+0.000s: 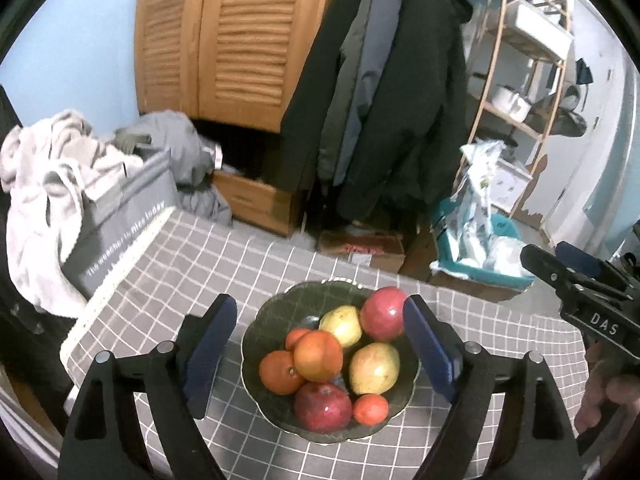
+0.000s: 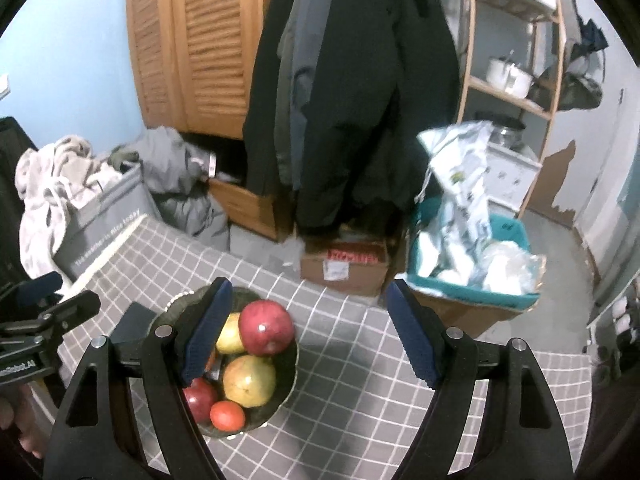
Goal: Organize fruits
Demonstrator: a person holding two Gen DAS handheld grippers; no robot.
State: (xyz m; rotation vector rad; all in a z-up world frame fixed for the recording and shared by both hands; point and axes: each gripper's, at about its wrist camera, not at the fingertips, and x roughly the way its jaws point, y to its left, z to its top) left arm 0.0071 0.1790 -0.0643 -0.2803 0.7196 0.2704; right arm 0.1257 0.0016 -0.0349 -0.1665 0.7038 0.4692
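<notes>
Left gripper (image 1: 320,344): jaws wide, nothing held, poised above the bowl (image 1: 264,320) with the fruit framed squarely between its pads. Right gripper (image 2: 310,336): also wide and empty, offset to the right of the bowl (image 2: 290,376); only its left pad overlaps the rim, and the gap between its pads looks down on bare cloth (image 2: 360,360).

Fruit location: all visible fruit sits heaped in the dark bowl on the grey checked cloth (image 1: 180,264). Contents: two red apples, front (image 1: 322,407) and rear (image 1: 383,313); two yellow-green fruits (image 1: 374,368); several oranges, the topmost (image 1: 318,355) resting on the others.

Deciding relation: the pile lies directly ahead of and below the left gripper, centred on its axis; from the right gripper it lies down and to the left. The left gripper is judged nearer and better aligned. The fruits are roundish, so no long axis constrains the approach.

Risk, as judgement: the fruits touch one another, so lifting one may roll its neighbours.

Beyond the table: a grey laundry bin (image 1: 120,216), a cardboard box (image 2: 344,266), hanging coats (image 1: 384,92).
</notes>
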